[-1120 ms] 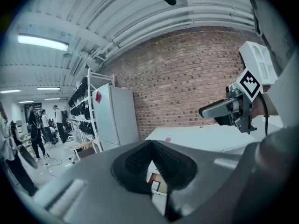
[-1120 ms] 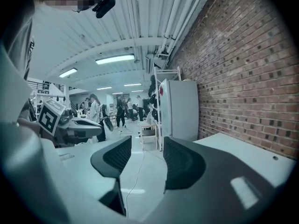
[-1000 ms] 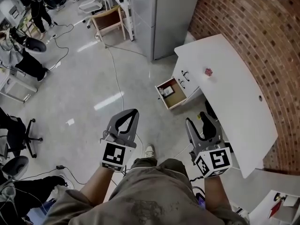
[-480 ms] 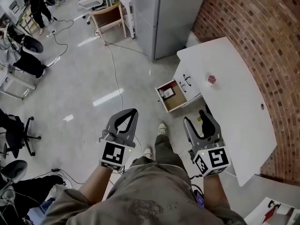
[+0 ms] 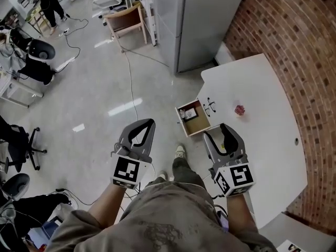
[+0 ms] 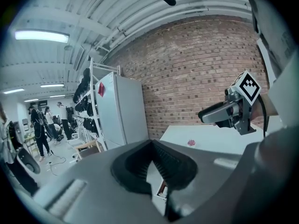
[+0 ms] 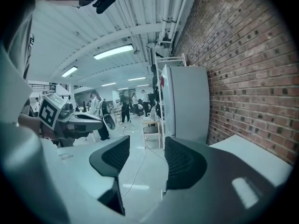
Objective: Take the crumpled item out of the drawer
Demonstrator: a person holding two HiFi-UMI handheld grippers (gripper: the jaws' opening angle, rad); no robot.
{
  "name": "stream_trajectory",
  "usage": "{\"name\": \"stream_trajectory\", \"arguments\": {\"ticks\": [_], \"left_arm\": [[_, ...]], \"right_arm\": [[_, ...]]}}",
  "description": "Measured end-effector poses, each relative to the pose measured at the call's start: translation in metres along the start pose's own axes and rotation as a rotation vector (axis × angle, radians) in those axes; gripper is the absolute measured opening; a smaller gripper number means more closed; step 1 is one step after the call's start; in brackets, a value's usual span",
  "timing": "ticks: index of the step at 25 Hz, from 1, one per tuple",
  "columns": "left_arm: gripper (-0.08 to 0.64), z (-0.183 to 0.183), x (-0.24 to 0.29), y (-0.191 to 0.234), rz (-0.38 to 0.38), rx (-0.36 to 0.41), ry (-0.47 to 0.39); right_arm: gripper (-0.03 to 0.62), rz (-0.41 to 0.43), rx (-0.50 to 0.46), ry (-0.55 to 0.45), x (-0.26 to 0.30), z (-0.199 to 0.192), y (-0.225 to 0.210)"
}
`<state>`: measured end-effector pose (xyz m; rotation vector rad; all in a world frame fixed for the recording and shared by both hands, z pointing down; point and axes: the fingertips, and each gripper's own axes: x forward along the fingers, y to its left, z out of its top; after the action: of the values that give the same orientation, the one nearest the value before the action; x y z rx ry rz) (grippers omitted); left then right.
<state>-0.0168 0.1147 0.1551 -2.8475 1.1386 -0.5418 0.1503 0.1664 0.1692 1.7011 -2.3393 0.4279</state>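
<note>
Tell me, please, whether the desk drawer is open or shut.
Open. The drawer juts out from the white desk, its wooden inside exposed in the head view, with a pale item in it.

I see the white bench (image 5: 262,140) set against the brick wall (image 5: 294,35), with one small pink crumpled item (image 5: 240,109) on top. Its drawer (image 5: 193,117) stands open, with something pale (image 5: 186,114) inside. A cable (image 5: 129,83) trails across the grey floor (image 5: 94,98).

The person has stepped nearer the open light wooden drawer (image 5: 195,121); the grey right gripper (image 5: 217,132) has just been opening its jaws, nothing between them.
</note>
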Motion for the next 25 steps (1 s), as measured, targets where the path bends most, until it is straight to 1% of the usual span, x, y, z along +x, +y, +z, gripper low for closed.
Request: {"name": "stream_trajectory", "arguments": {"ticks": [6, 12, 18, 22, 25], "left_arm": [[0.000, 0.018, 0.051, 0.017, 0.038, -0.009, 0.014], [0.000, 0.013, 0.080, 0.032, 0.084, -0.029, 0.039], [0.000, 0.011, 0.092, 0.046, 0.118, -0.042, 0.066], [0.000, 0.011, 0.097, 0.052, 0.113, -0.033, 0.084], [0.000, 0.010, 0.100, 0.060, 0.099, -0.037, 0.093]], "right_arm": [[0.258, 0.051, -0.012, 0.024, 0.043, 0.012, -0.039], [0.253, 0.100, -0.020, 0.053, 0.083, 0.011, -0.061], [0.241, 0.139, -0.027, 0.061, 0.110, 0.018, -0.071], [0.239, 0.147, -0.020, 0.069, 0.123, 0.019, -0.071], [0.239, 0.133, -0.010, 0.091, 0.128, 0.020, -0.066]]}}
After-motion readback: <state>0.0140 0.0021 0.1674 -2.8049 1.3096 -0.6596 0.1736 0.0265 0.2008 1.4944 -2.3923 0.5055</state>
